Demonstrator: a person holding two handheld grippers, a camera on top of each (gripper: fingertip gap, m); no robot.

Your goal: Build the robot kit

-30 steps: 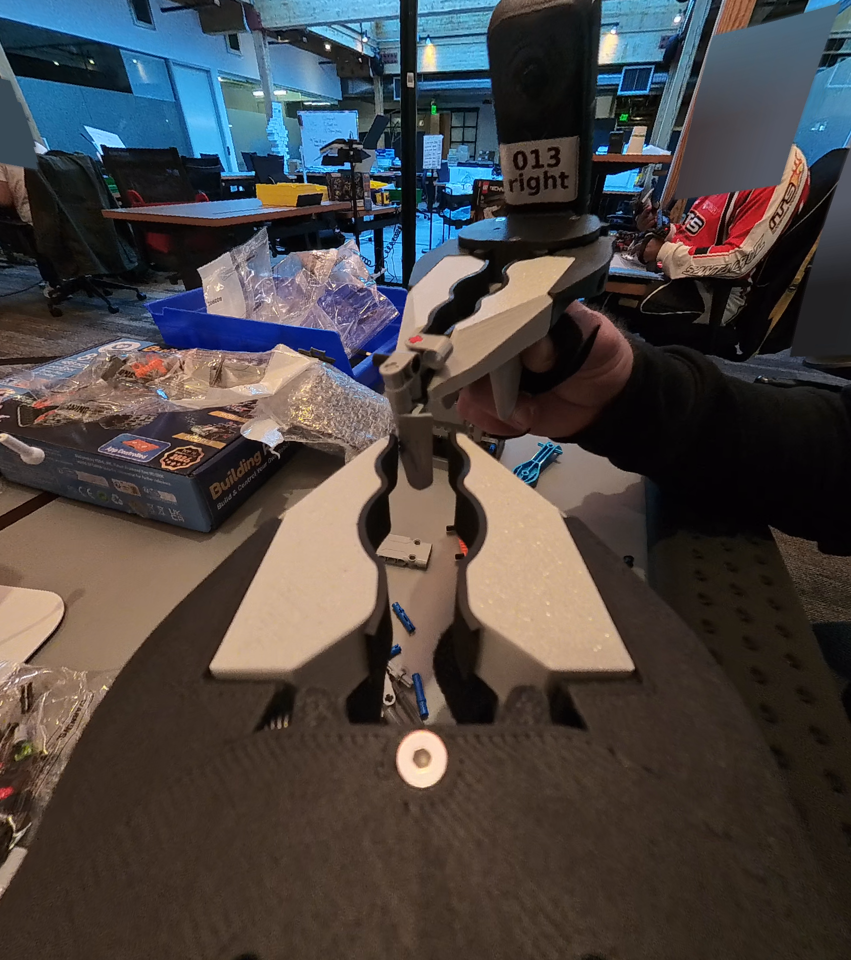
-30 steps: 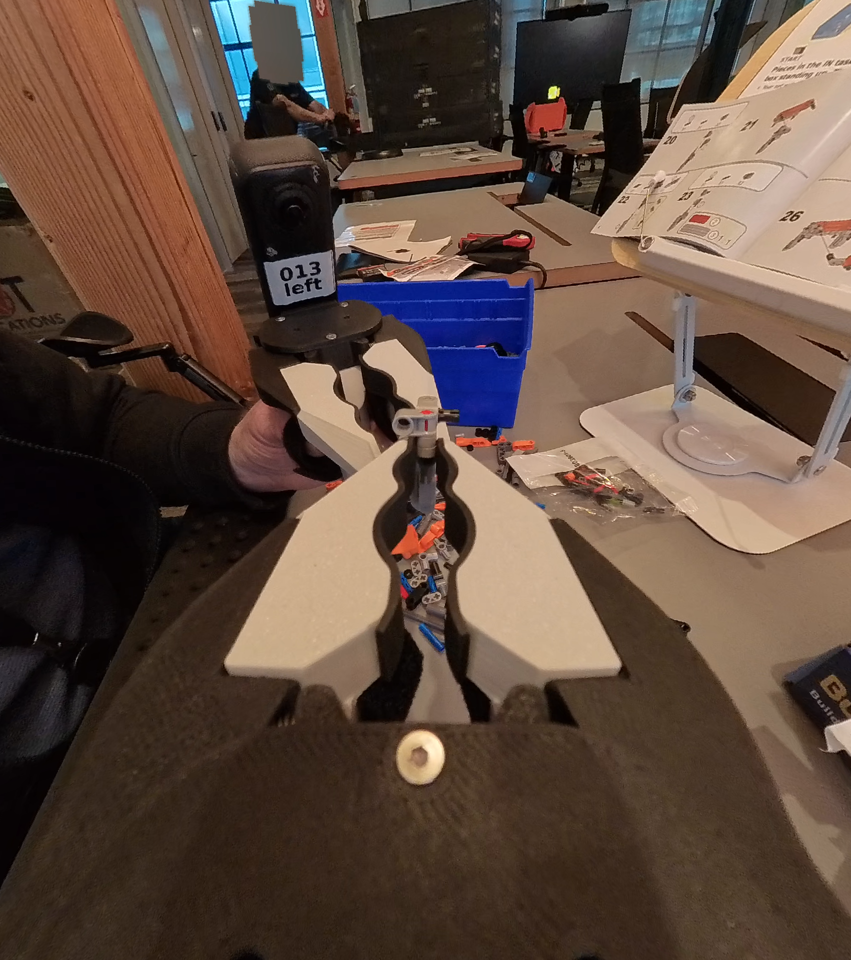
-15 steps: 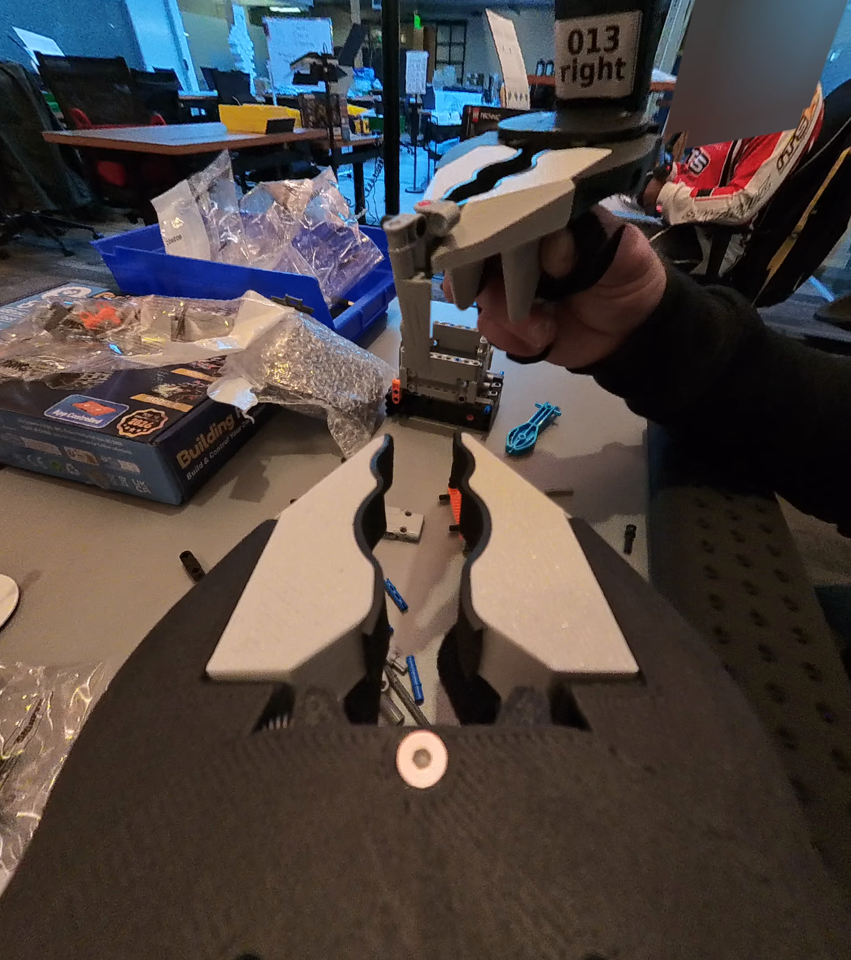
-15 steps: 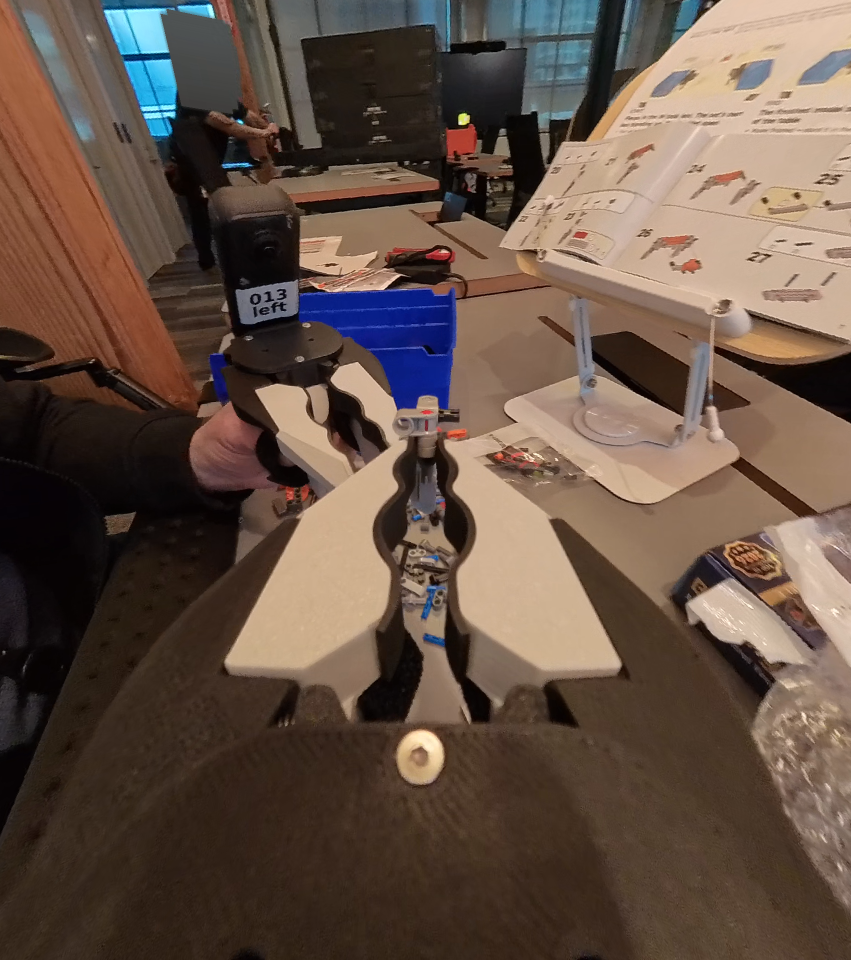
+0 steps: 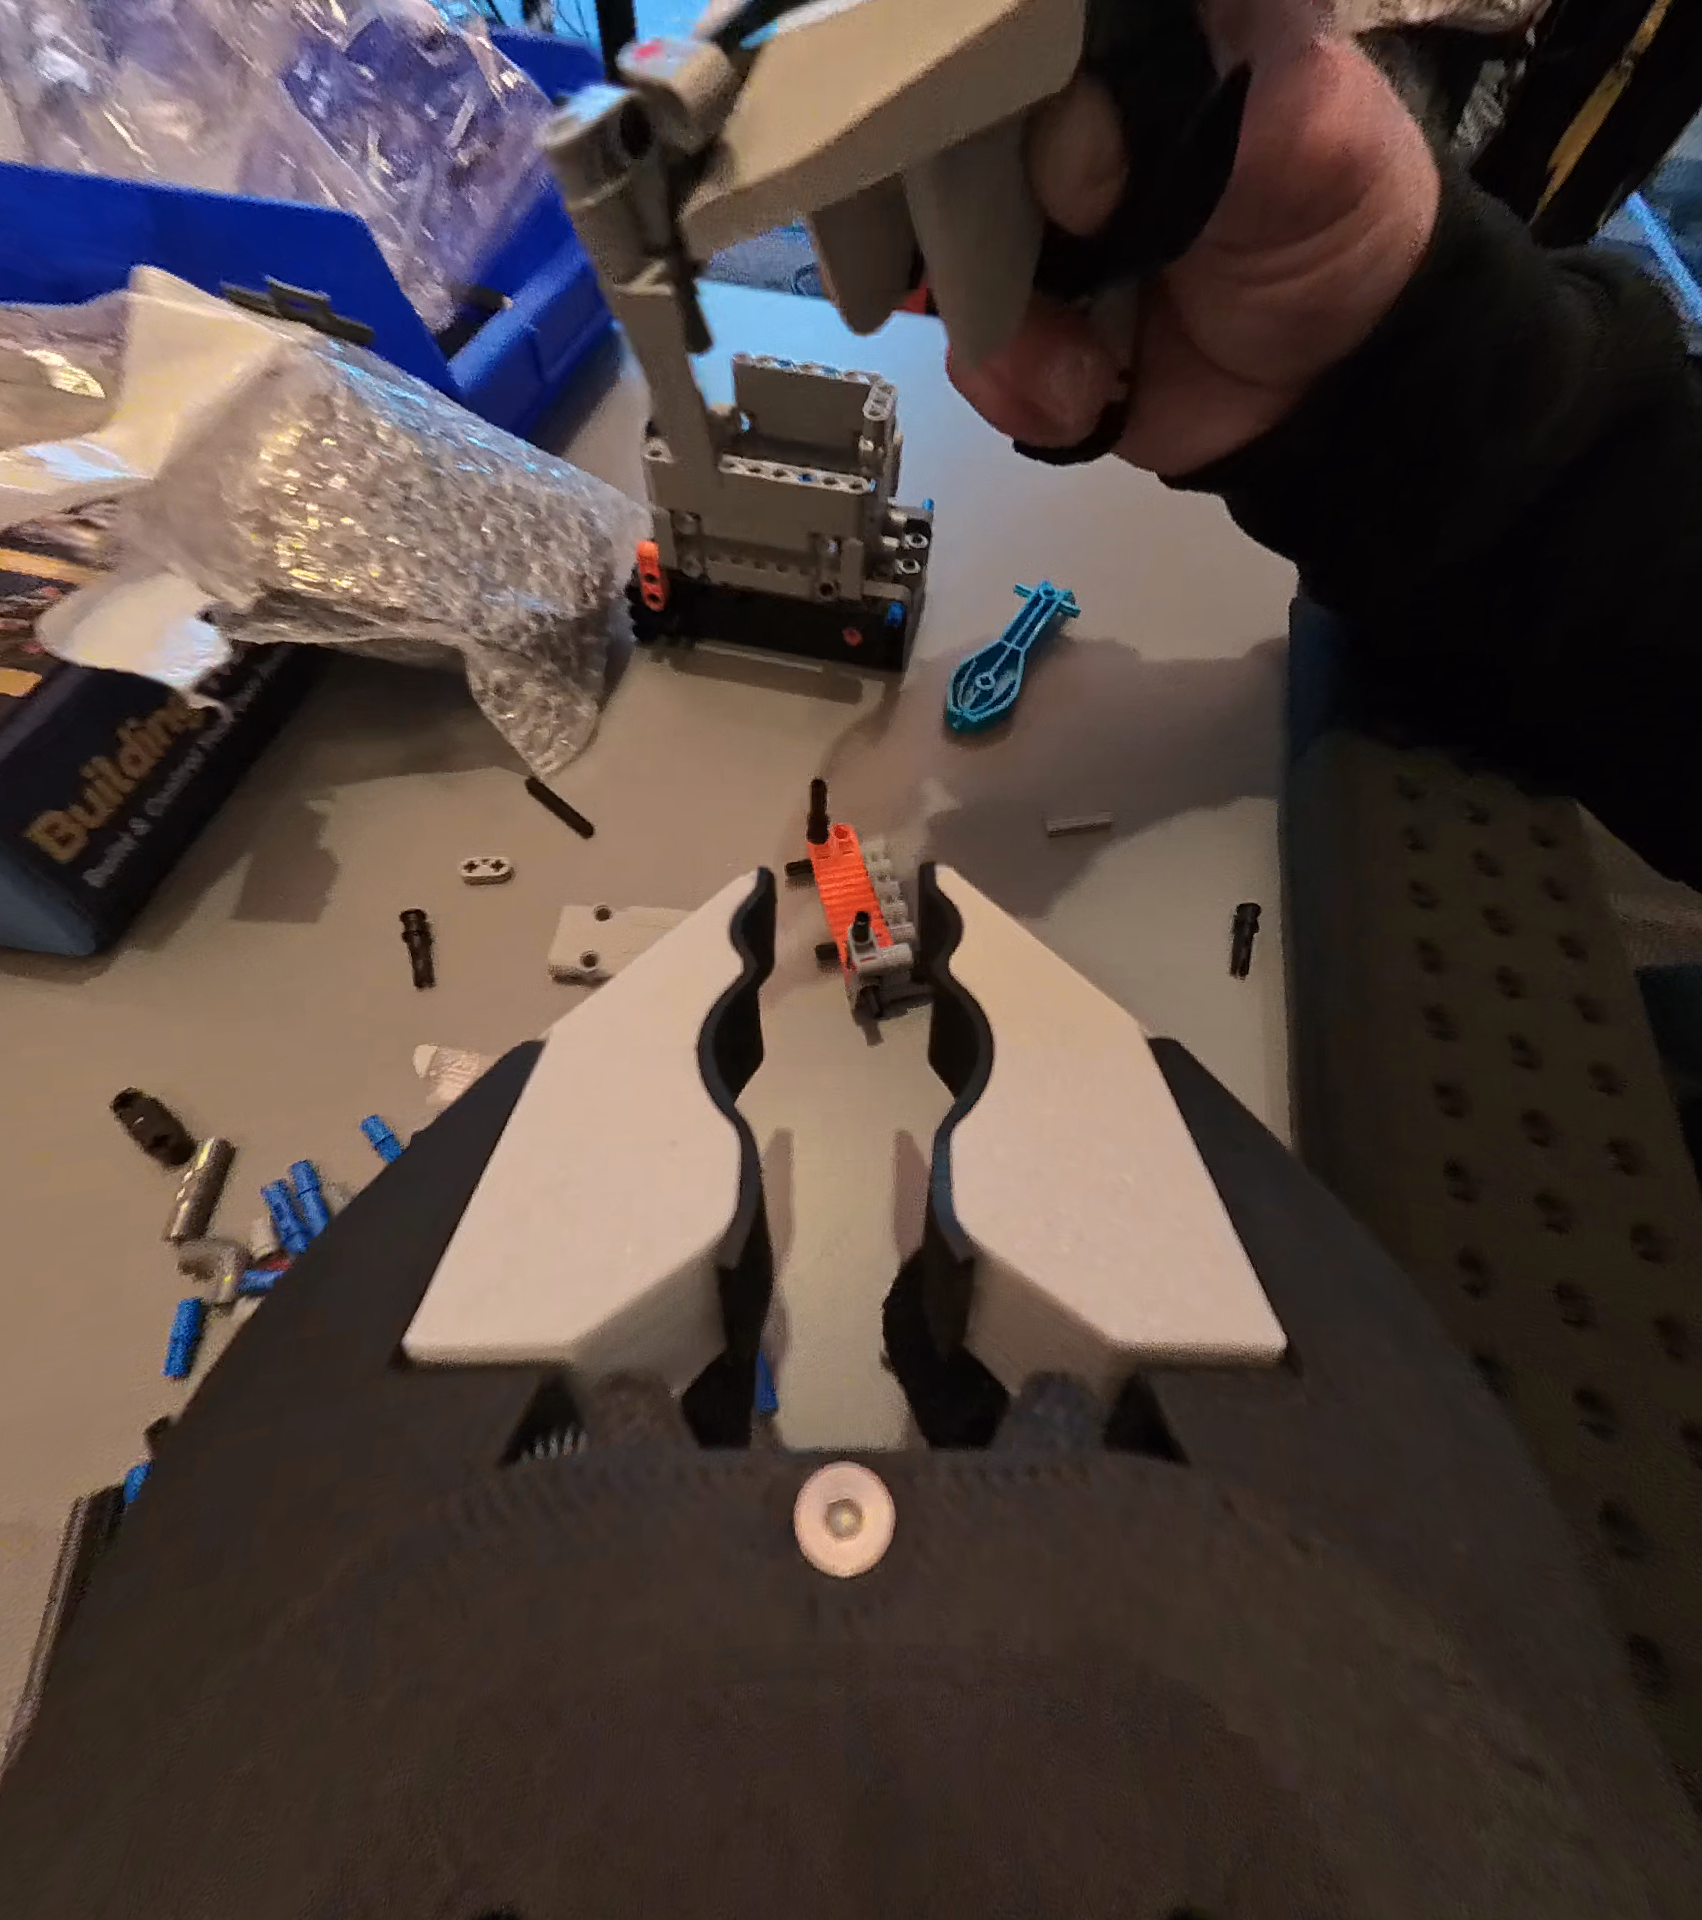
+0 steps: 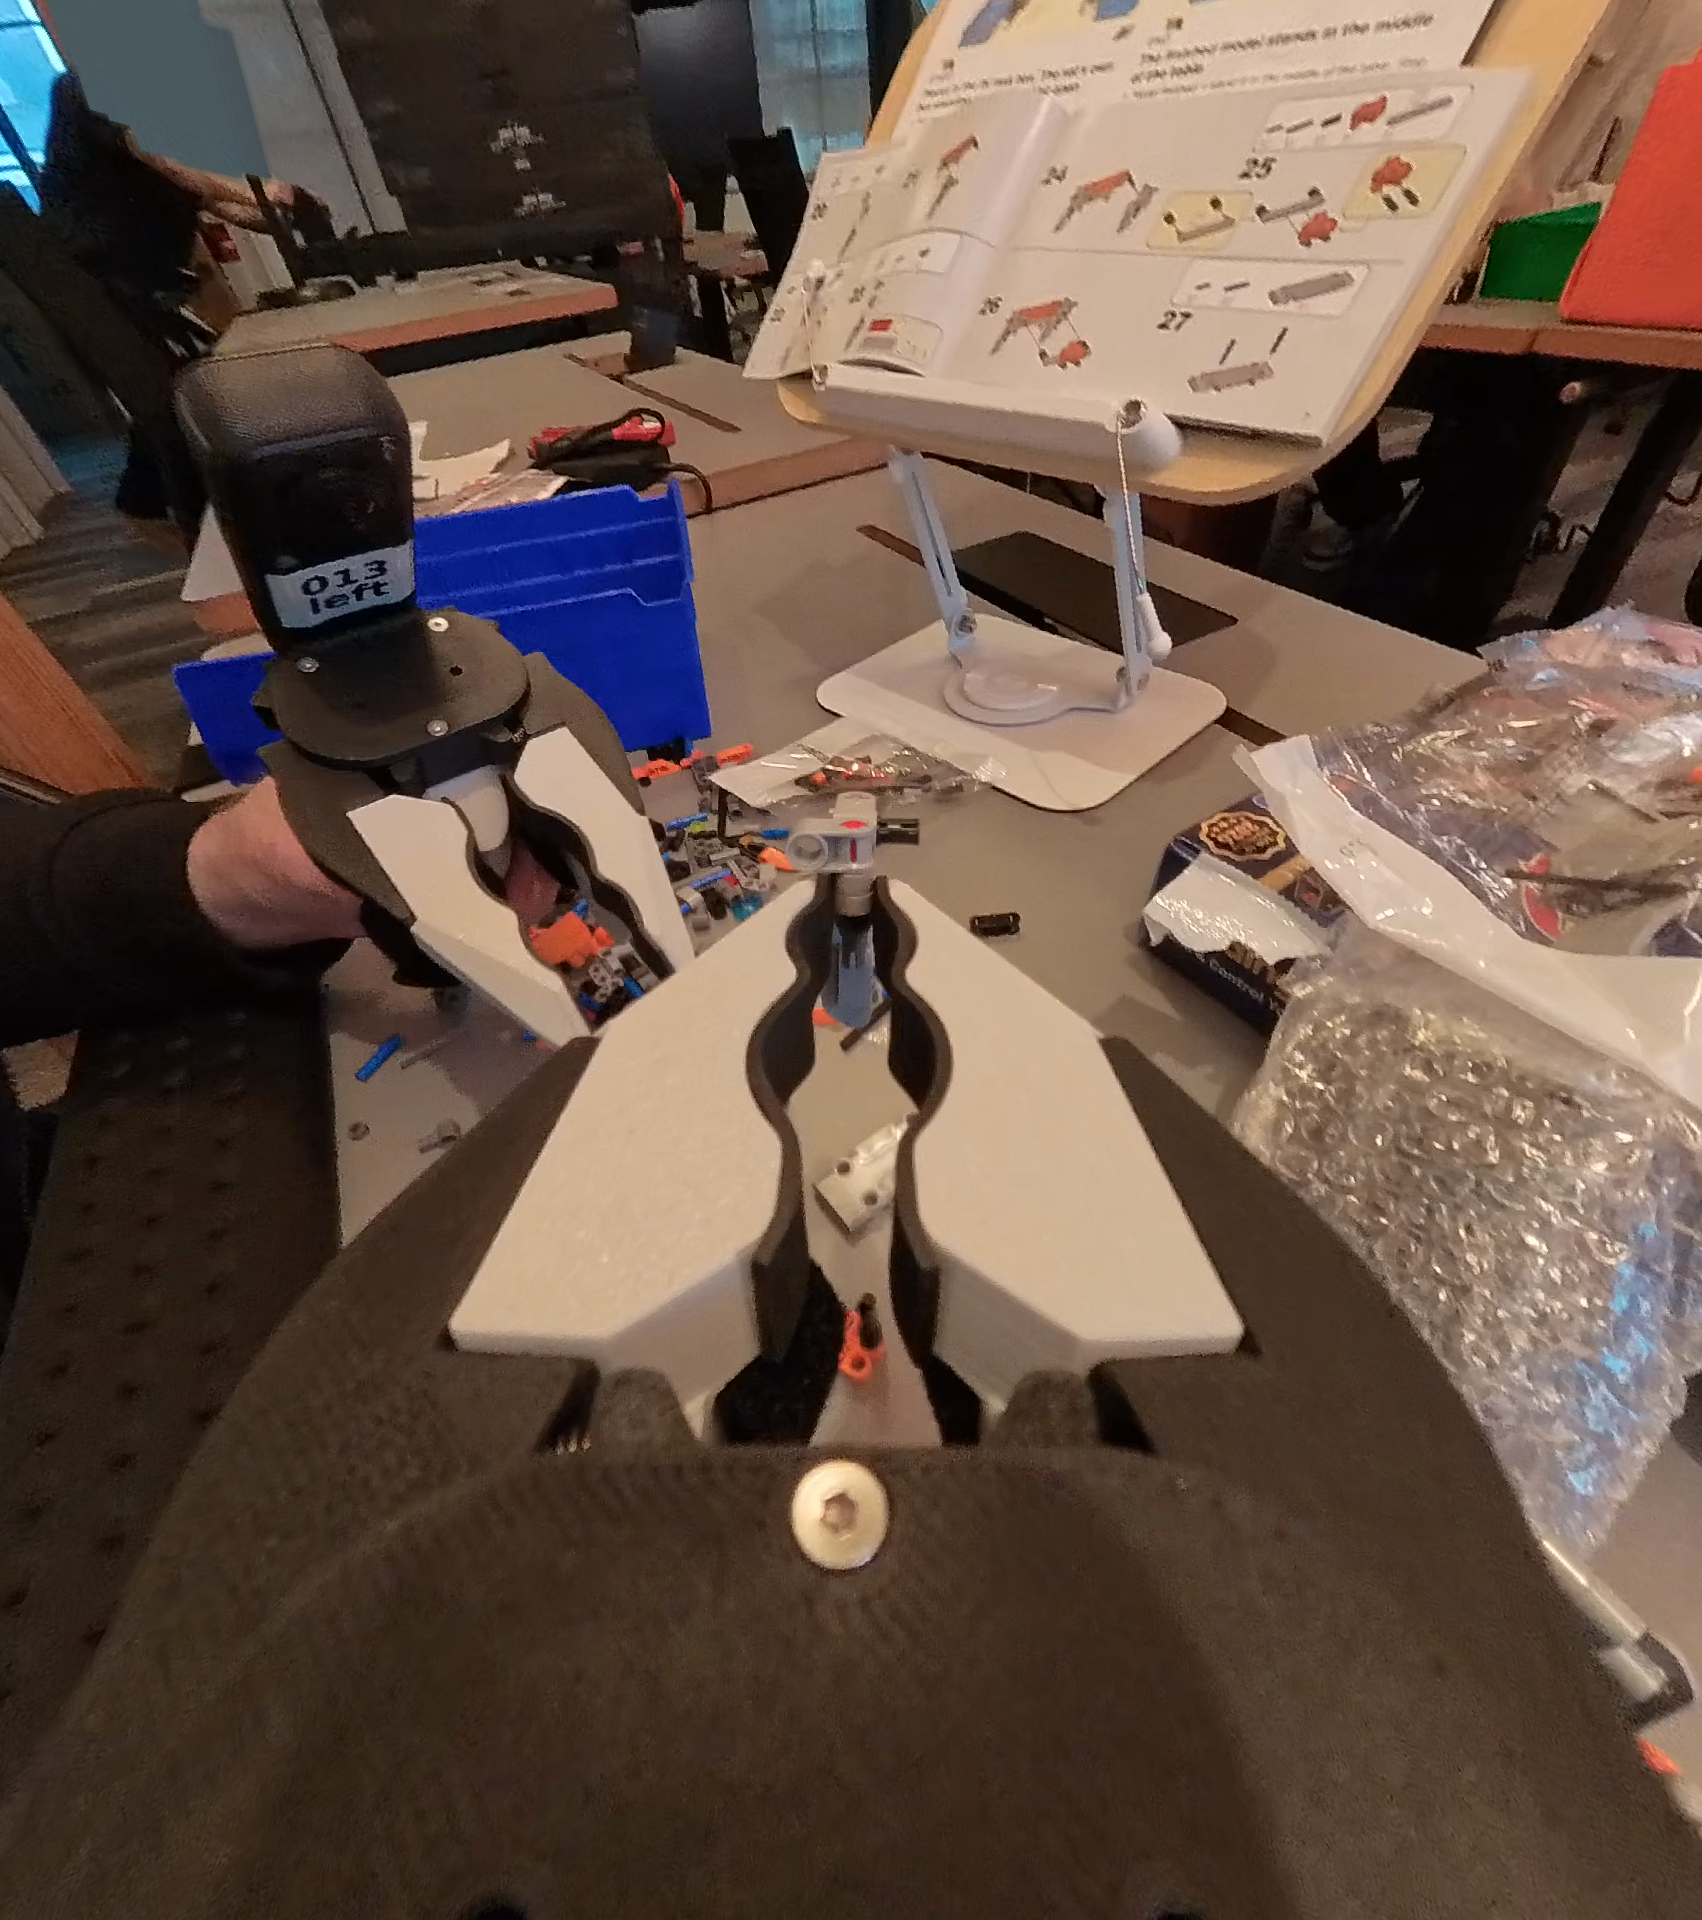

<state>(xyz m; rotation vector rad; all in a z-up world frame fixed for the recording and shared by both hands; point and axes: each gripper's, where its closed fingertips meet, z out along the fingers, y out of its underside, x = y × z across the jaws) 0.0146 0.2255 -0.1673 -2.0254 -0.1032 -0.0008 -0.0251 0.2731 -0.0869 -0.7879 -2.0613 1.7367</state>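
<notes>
My left gripper (image 5: 847, 914) is open and low over the grey table (image 5: 327, 997), its tips on either side of a small orange and grey brick piece (image 5: 862, 909) lying there. It also shows in the right wrist view (image 6: 618, 987). My right gripper (image 6: 849, 899) is shut on a long grey beam piece (image 6: 839, 844) with a red dot at its top, held upright above the table. In the left wrist view the right gripper (image 5: 712, 125) holds that beam (image 5: 655, 312) in front of a grey and black brick model (image 5: 785, 509).
A blue bin (image 6: 566, 613), a dark box (image 5: 47, 790) under bubble wrap (image 5: 359, 520), bags of parts (image 6: 1605, 790), a booklet on a white stand (image 6: 1117, 249), a teal tool (image 5: 1003, 665), a grey plate (image 5: 598, 940), loose pins (image 5: 286, 1216). Across from one pair of fingers to the other is roughly 10 cm. The right gripper is farther from the grey plate (image 5: 598, 940), some 15 cm, than the left, some 10 cm.
My left gripper has tipped down toward the table and now straddles the orange piece. My right gripper has swung right with the grey beam still in it.
</notes>
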